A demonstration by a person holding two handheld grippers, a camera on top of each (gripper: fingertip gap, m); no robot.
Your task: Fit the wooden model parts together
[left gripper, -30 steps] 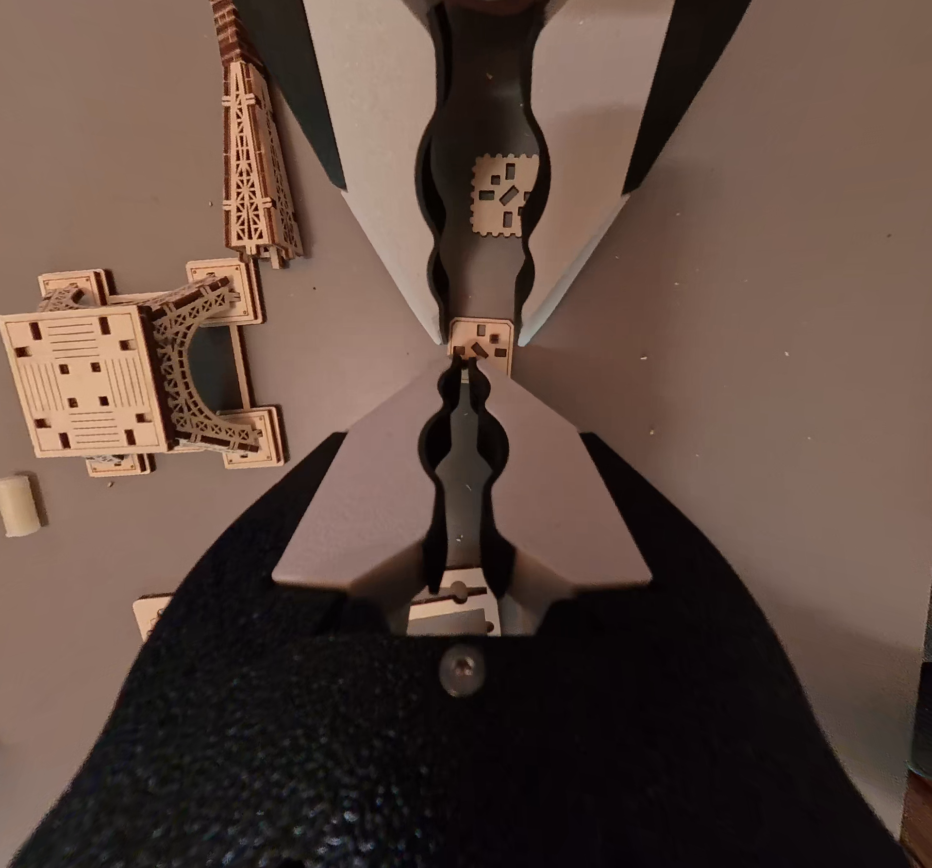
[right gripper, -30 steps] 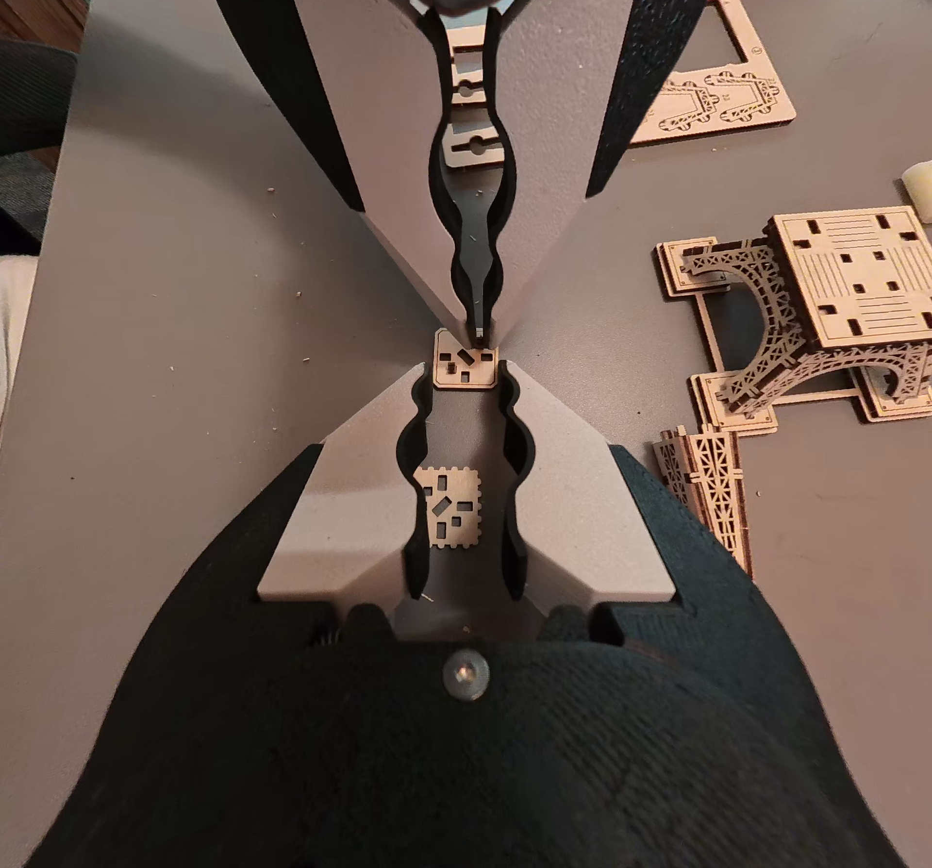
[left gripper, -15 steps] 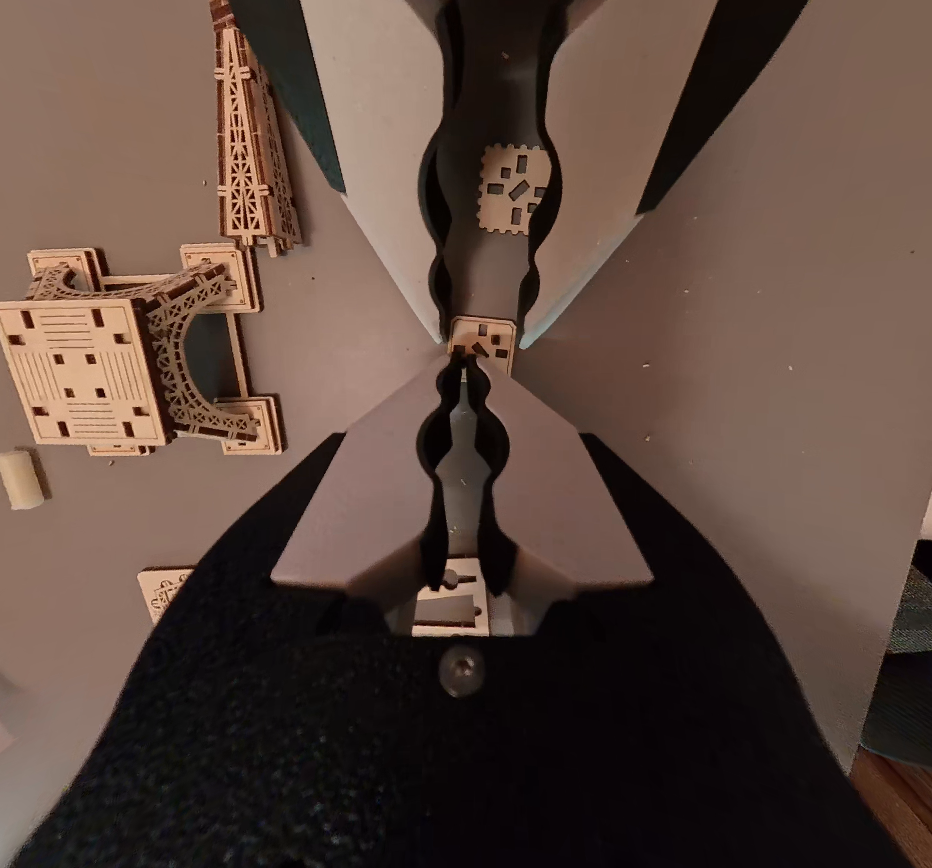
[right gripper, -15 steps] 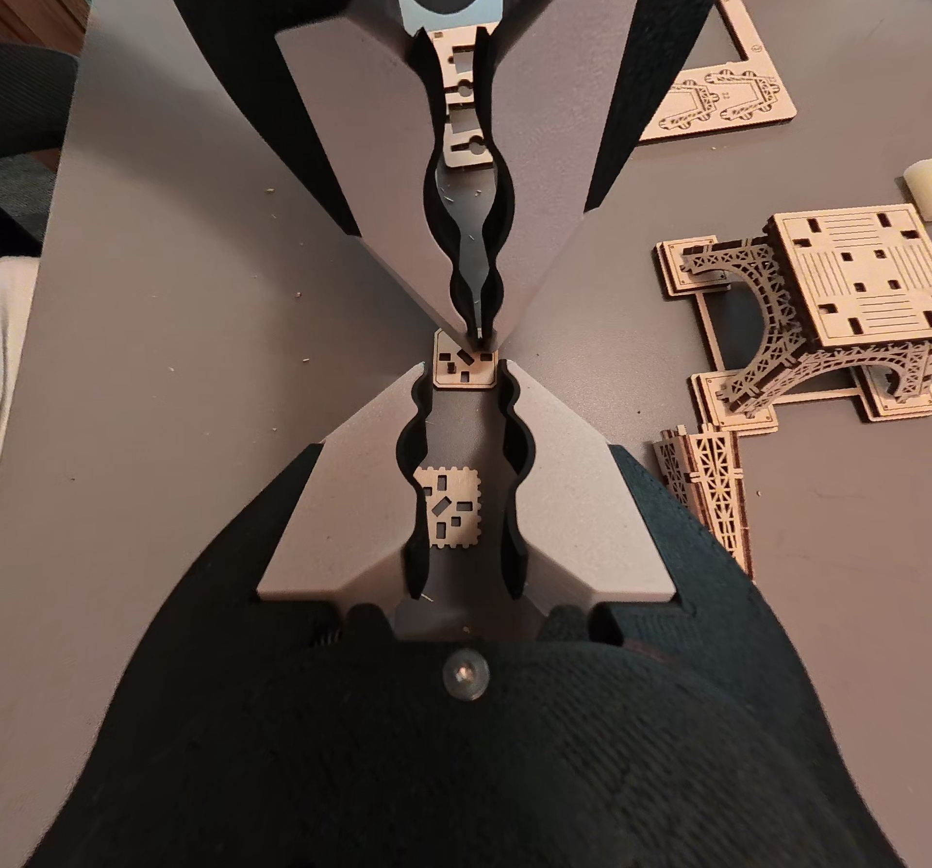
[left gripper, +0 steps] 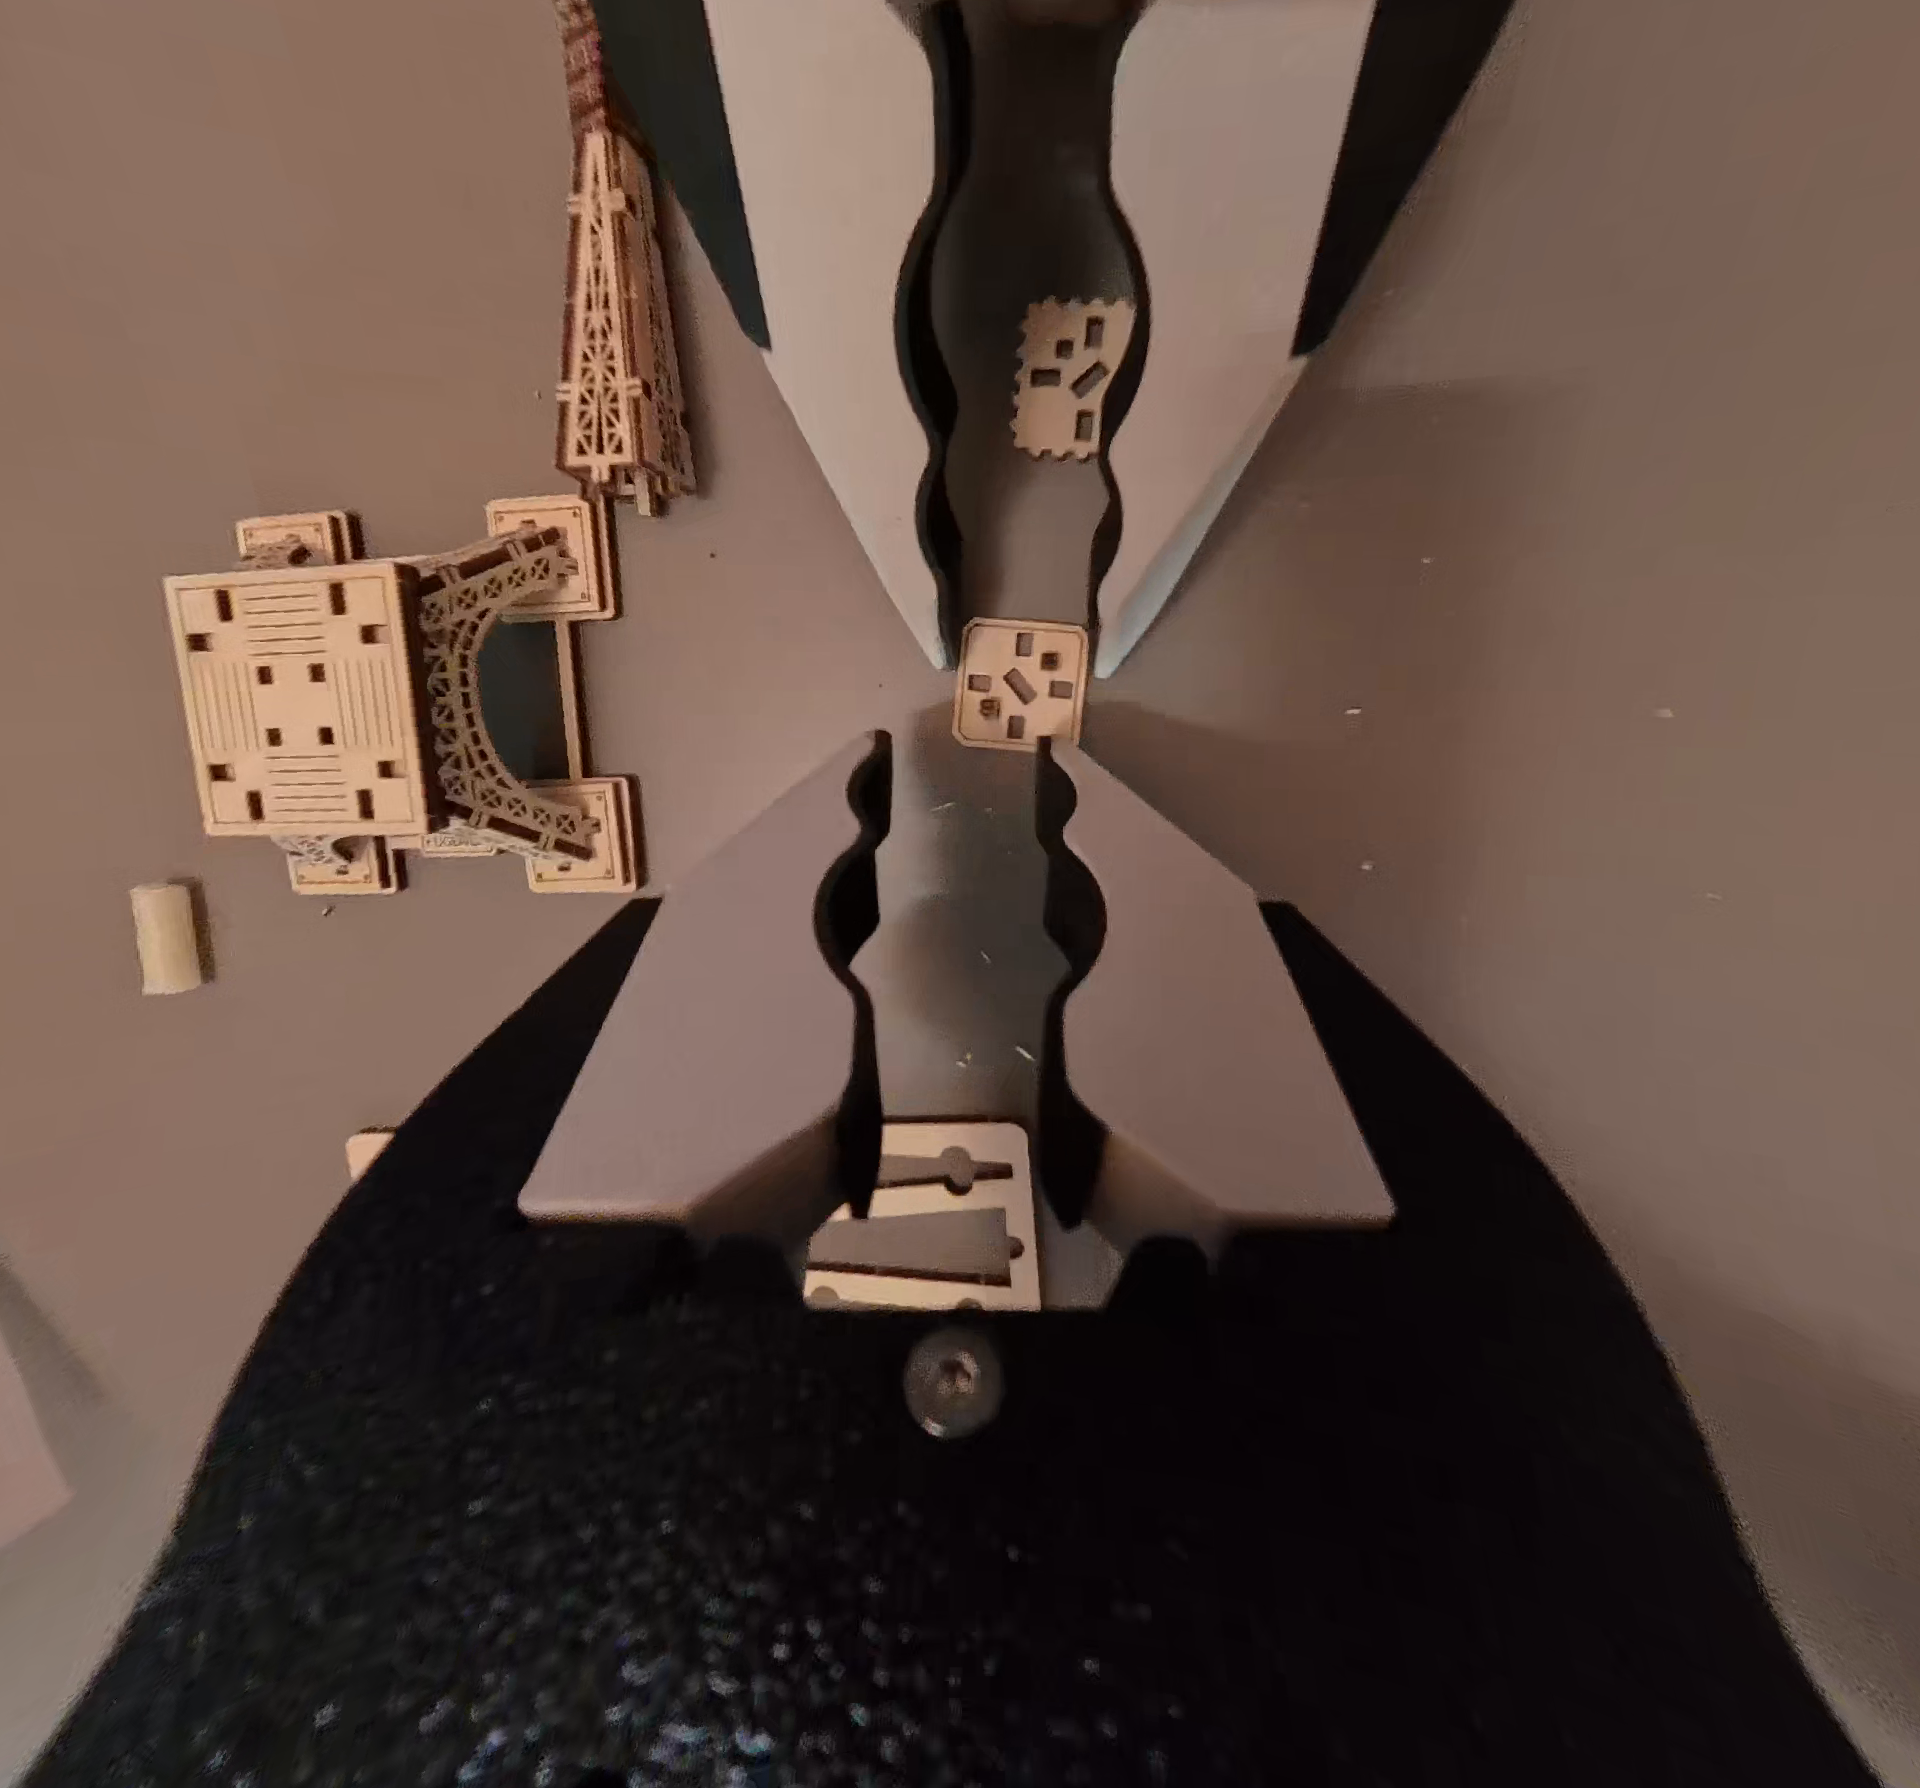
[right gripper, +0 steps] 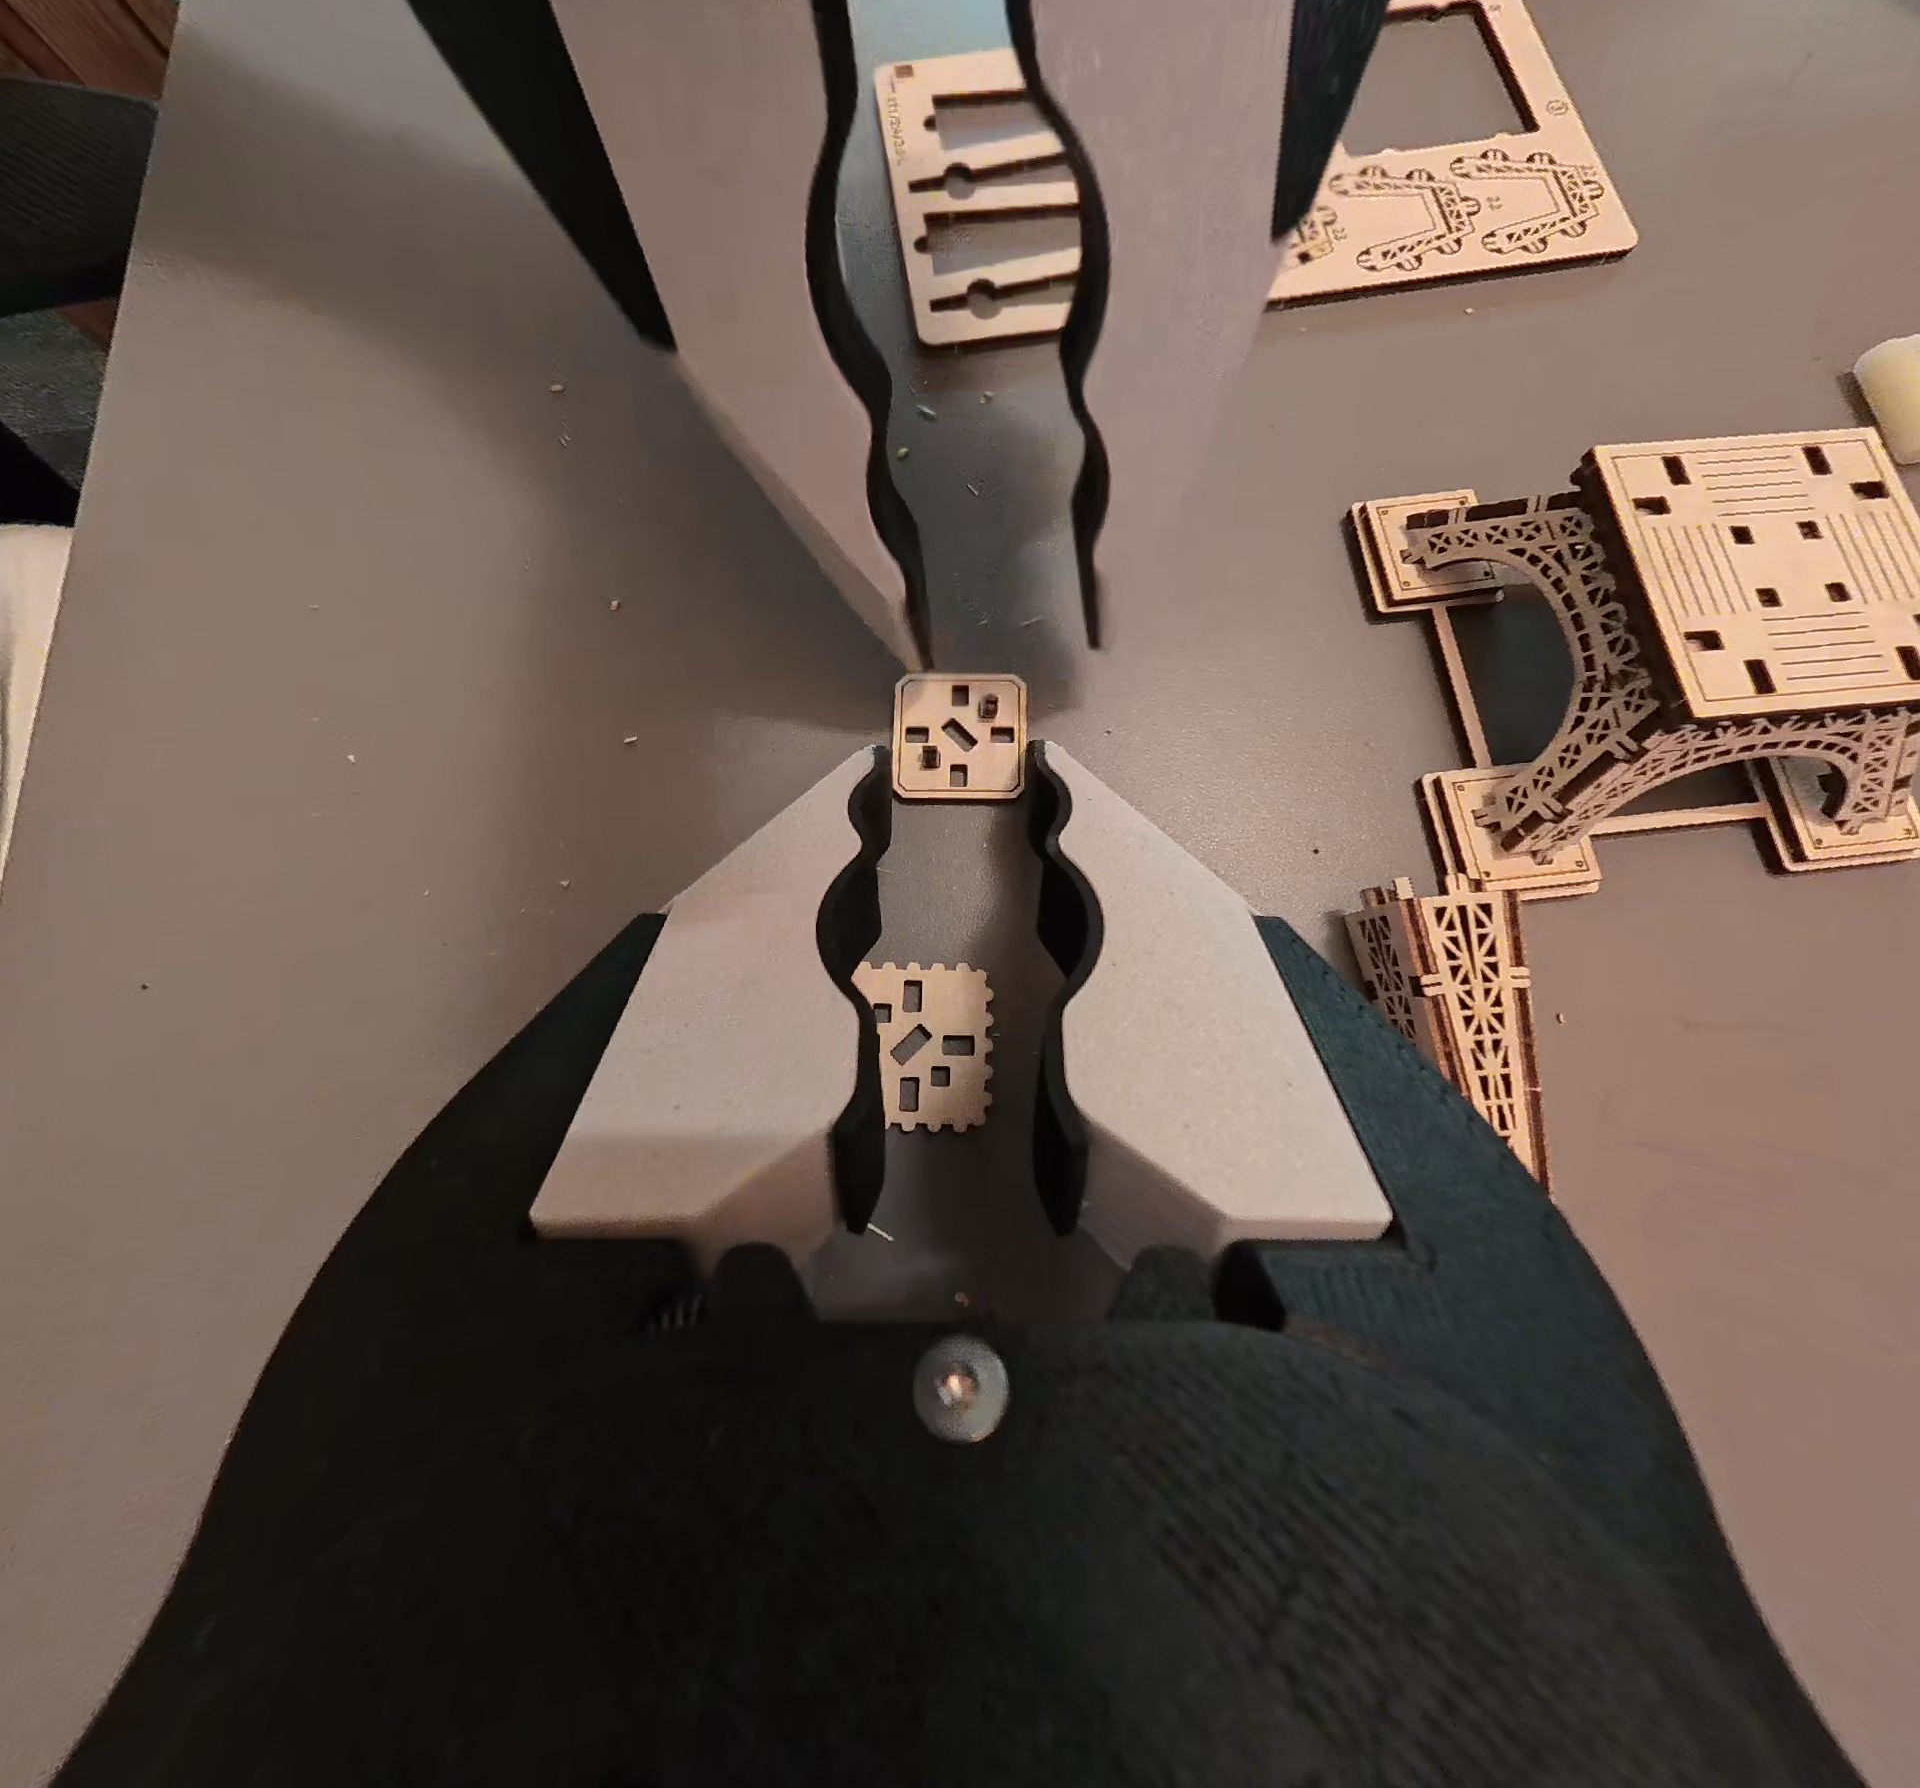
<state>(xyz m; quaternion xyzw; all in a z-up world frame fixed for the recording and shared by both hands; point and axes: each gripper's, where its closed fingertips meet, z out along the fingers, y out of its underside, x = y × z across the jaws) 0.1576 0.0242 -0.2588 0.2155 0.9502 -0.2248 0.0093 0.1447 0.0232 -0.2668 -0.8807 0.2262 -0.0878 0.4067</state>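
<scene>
A small square wooden plate with several slots sits between the tips of my right gripper, which is shut on it; the plate also shows in the right wrist view. My left gripper faces it tip to tip with its jaws open, and one fingertip is at the plate's near edge. A second small plate with notched edges lies on the grey table under my right gripper. The lattice tower base and the tower's upper section lie to the side.
Two cut-out part sheets lie beyond my left gripper. A small cream cylinder lies past the tower base. The table's edge runs along the left of the right wrist view. Left and right tips are no more than a few centimetres apart. The small cream cylinder is about 20 centimetres from both grippers' fingertips.
My left gripper was shut on the small square plate's edge and has opened and let go. My right gripper still holds the plate. The left gripper has drawn back slightly.
</scene>
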